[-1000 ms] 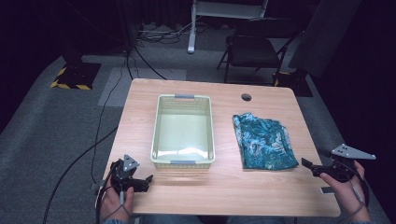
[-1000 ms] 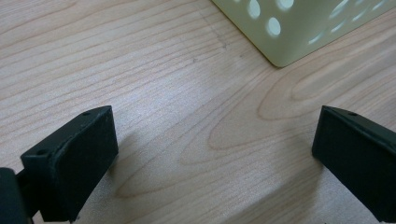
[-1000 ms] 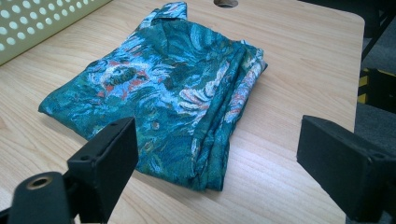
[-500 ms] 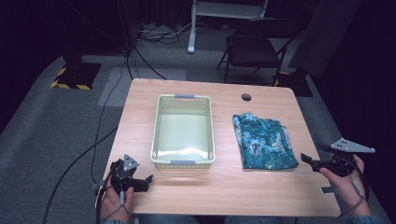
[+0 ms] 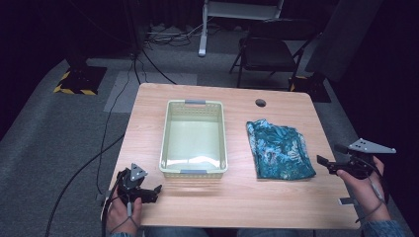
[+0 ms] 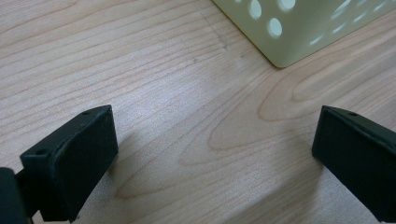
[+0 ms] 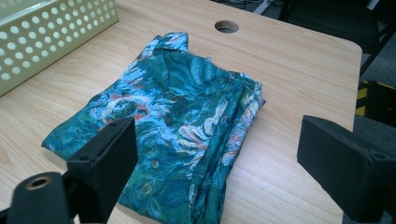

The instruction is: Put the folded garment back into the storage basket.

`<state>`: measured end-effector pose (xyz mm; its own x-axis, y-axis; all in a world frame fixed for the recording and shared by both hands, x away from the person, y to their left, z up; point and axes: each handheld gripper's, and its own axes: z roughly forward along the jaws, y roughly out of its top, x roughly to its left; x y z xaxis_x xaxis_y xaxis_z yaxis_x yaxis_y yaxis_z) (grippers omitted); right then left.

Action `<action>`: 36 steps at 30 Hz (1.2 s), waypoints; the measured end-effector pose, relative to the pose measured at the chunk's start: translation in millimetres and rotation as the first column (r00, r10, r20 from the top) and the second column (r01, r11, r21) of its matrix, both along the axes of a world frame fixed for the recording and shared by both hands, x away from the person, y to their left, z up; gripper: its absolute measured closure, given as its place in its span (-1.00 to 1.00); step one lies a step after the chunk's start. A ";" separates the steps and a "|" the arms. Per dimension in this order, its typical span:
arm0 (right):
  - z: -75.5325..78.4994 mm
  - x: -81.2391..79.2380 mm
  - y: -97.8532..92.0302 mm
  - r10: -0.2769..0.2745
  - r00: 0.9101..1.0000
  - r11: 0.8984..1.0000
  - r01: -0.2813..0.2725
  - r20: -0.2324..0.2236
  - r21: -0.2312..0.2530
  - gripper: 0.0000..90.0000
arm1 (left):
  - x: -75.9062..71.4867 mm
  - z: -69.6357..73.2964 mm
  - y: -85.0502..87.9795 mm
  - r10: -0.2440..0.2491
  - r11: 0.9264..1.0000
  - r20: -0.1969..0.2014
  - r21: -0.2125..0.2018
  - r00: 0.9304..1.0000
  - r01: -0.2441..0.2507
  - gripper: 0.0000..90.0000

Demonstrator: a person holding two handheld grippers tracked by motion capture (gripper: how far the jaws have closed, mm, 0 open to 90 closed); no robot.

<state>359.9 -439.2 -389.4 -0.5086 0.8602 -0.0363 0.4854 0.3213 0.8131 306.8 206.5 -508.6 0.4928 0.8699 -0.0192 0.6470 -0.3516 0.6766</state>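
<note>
The right hand-held gripper (image 5: 330, 165) is hovering wide open and empty beside the folded teal floral-print fabric shirt (image 5: 279, 149), which is lying on the wooden table (image 5: 237, 197) right of the pale green perforated plastic basket (image 5: 193, 136). Pinching only the top layer risks unfolding it. The left hand-held gripper (image 5: 150, 192) is resting open, holding nothing.

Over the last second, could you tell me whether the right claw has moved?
Yes. In the high view the right claw has drifted slightly up the picture and toward the folded shirt, along the table's right edge.
</note>
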 end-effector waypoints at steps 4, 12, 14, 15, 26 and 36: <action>5.2 2.0 0.4 -0.015 1.000 1.000 0.015 -0.002 0.017 -0.72 | 0.3 0.0 -0.1 0.002 1.000 0.000 0.001 1.000 -0.002 -0.99; 17.5 6.5 5.7 -0.019 1.000 1.000 0.019 0.008 -0.001 -0.72 | 0.4 0.1 -0.3 0.003 1.000 0.000 0.002 1.000 -0.003 -0.99; 19.3 8.2 6.4 -0.020 1.000 1.000 0.020 0.008 -0.005 -0.72 | 0.5 0.1 -0.3 0.005 1.000 0.000 0.002 1.000 -0.005 -0.99; 20.0 9.2 6.6 -0.022 1.000 1.000 0.022 0.008 -0.004 -0.72 | 0.5 0.1 -0.3 0.005 1.000 0.000 0.002 1.000 -0.005 -0.99; 28.6 22.5 14.5 -0.019 1.000 1.000 0.019 0.007 -0.007 -0.72 | 0.7 0.0 -0.5 0.006 1.000 0.000 0.001 1.000 -0.006 -0.99; 33.3 38.2 26.7 -0.022 1.000 1.000 0.022 0.012 -0.005 -0.72 | 0.5 0.1 -0.5 0.006 1.000 0.000 0.003 1.000 -0.006 -0.99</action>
<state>398.1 -412.5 -356.1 -0.4892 0.8709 -0.0467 0.4827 0.3150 0.8172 307.3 206.0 -508.6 0.4874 0.8731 -0.0162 0.6492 -0.3499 0.6754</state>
